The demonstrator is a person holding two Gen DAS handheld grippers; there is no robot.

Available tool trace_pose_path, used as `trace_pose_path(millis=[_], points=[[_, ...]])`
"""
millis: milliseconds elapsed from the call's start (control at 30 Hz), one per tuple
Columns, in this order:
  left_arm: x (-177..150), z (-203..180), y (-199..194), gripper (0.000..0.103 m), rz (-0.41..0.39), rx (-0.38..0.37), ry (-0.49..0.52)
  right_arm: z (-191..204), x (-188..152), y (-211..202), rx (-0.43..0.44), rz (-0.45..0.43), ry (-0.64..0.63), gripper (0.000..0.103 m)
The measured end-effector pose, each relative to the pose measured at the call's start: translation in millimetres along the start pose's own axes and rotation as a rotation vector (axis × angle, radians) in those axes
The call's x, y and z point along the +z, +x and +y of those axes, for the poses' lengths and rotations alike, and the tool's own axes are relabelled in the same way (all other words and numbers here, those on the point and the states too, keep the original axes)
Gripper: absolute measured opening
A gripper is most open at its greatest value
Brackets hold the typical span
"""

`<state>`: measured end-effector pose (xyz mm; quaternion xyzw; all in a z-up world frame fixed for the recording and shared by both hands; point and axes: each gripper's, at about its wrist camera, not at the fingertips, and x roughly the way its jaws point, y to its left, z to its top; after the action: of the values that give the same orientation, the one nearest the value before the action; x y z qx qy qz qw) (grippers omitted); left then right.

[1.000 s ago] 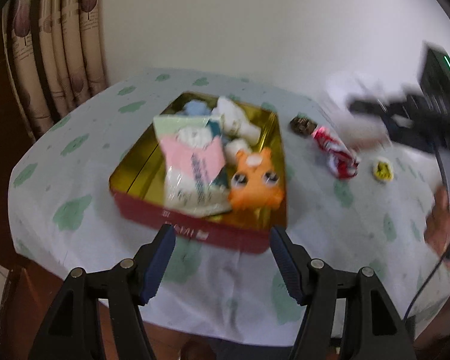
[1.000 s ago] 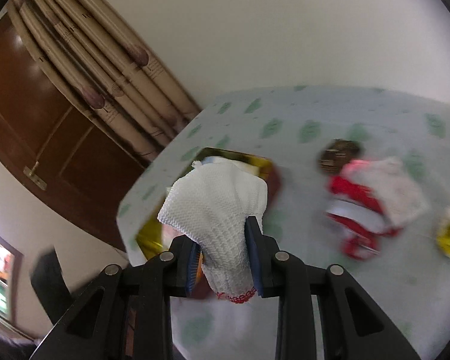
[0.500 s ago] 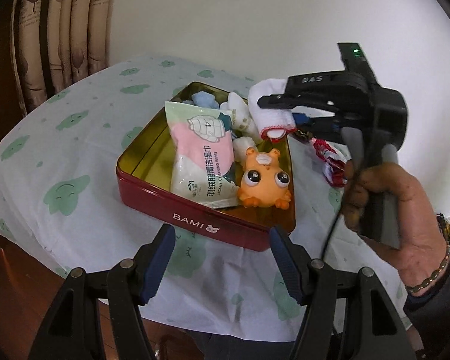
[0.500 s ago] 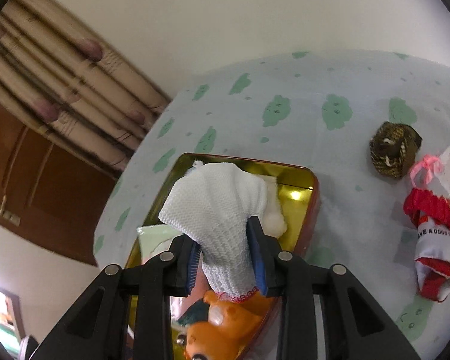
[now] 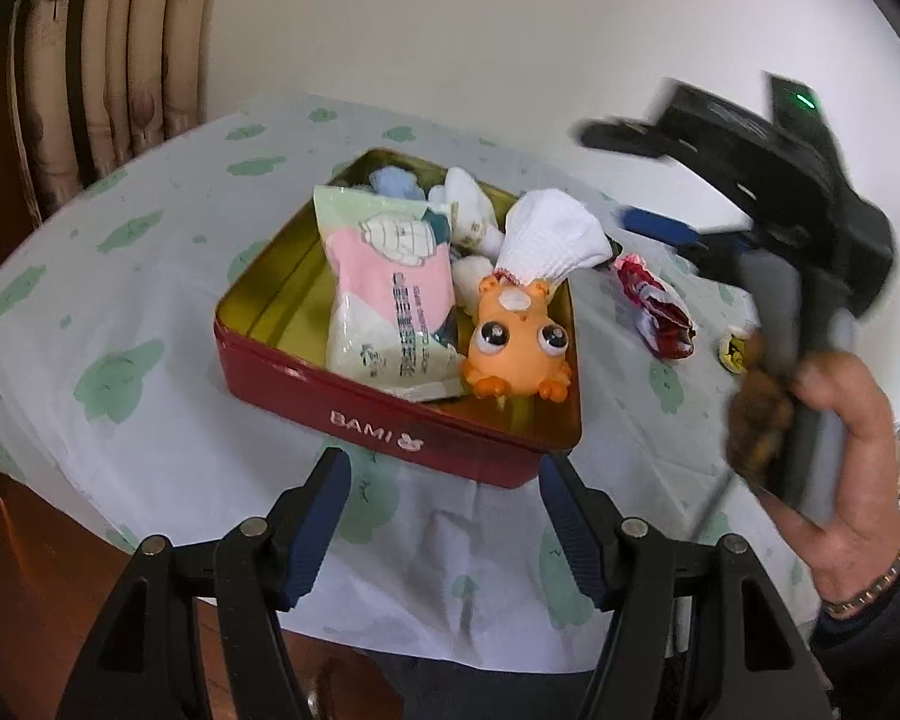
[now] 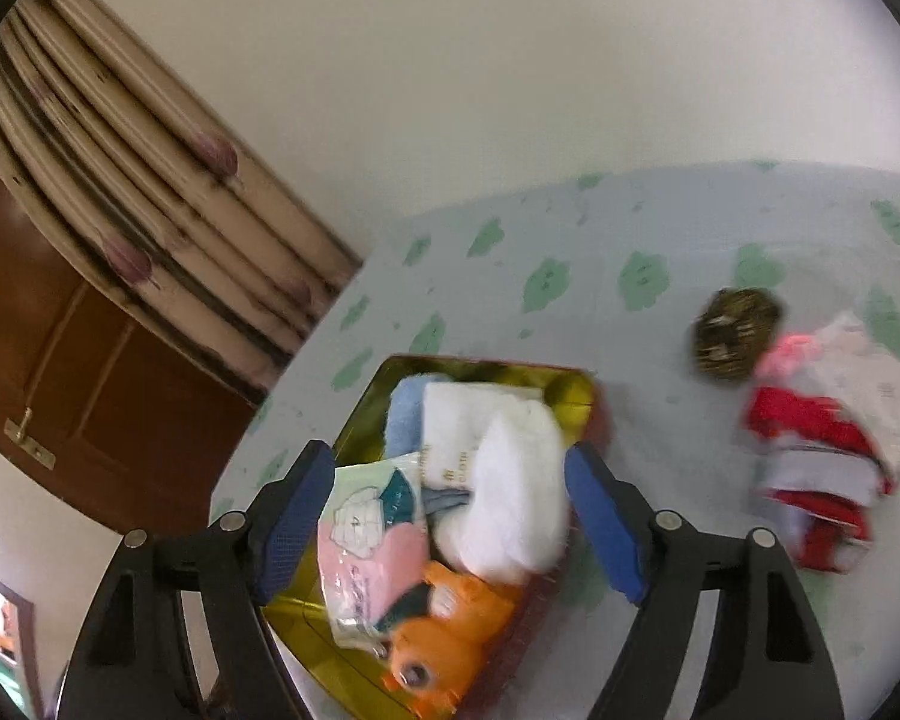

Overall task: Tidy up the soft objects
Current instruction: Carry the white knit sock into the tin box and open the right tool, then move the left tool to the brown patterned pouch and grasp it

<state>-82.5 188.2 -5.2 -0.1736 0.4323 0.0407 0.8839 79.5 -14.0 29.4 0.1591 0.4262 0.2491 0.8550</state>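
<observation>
Right gripper (image 6: pixel 450 516) is spread wide with nothing between its blue fingers (image 6: pixel 297 501), poised above the red tin (image 5: pixel 306 360). Directly between those fingers in the right wrist view lies the white sock (image 6: pixel 510 498), resting in the tin and not touched by either pad. In the left wrist view that same white sock (image 5: pixel 549 237) sits at the tin's far right corner, draped against the head of the orange plush toy (image 5: pixel 519 342). The right gripper (image 5: pixel 660 180) shows there as a blurred shape, up and to the right of the tin, held in the person's hand (image 5: pixel 822 450).

Left gripper (image 5: pixel 444 525) is released too, fingers (image 5: pixel 321 516) parted and empty, hovering just short of the tin's near wall with the BAMI lettering. The tin stands straight ahead of it on the surface (image 5: pixel 120 300), which is covered by a white cloth with green cloud prints.

Inside the tin, ahead of the left fingers: a pink and green tissue pack (image 5: pixel 390 294) lying at the middle, the orange plush beside it to the right, a pale blue cloth (image 5: pixel 393 183) and a white rolled cloth (image 5: pixel 471 210) at the far end.

Outside the tin, off to the right of both sets of fingers, a red and white fabric item (image 6: pixel 822 468) lies on the surface, with a dark brownish scrunchie-like thing (image 6: pixel 735 333) just beyond it. A small yellow item (image 5: pixel 735 351) sits further right, too blurred to make out.
</observation>
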Motion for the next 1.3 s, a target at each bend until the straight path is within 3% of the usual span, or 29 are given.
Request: trace_pose_path(millis=[133, 167, 367, 533, 633, 733, 933, 1100, 1300], points=[[-2, -11, -5, 0.067, -0.031, 0.003, 0.053, -52, -29, -54, -0.227, -0.061, -0.035, 0.085], [-3, -16, -5, 0.067, -0.032, -0.002, 0.073, -71, -39, -67, -0.316, -0.057, -0.059, 0.09], [-17, -49, 2, 0.067, 0.006, -0.061, 0.203, -178, -89, -125, -0.749, 0.038, -0.142, 0.09], [-35, -78, 17, 0.067, 0.088, -0.112, 0.298, -245, -105, -161, -0.874, 0.055, -0.065, 0.095], [-40, -93, 23, 0.067, 0.152, -0.166, 0.302, -268, -109, -175, -0.859, 0.024, 0.011, 0.096], [-35, -110, 25, 0.067, 0.157, -0.167, 0.318, -277, -108, -186, -0.812, -0.022, 0.06, 0.1], [1, -145, 33, 0.067, 0.189, -0.226, 0.312, -277, -106, -184, -0.773, -0.02, 0.014, 0.102], [71, -173, 53, 0.067, 0.187, -0.254, 0.316, -270, -111, -180, -0.743, -0.016, 0.003, 0.102], [167, -202, 114, 0.067, 0.194, -0.176, 0.373, -274, -111, -180, -0.71, -0.013, 0.022, 0.102]])
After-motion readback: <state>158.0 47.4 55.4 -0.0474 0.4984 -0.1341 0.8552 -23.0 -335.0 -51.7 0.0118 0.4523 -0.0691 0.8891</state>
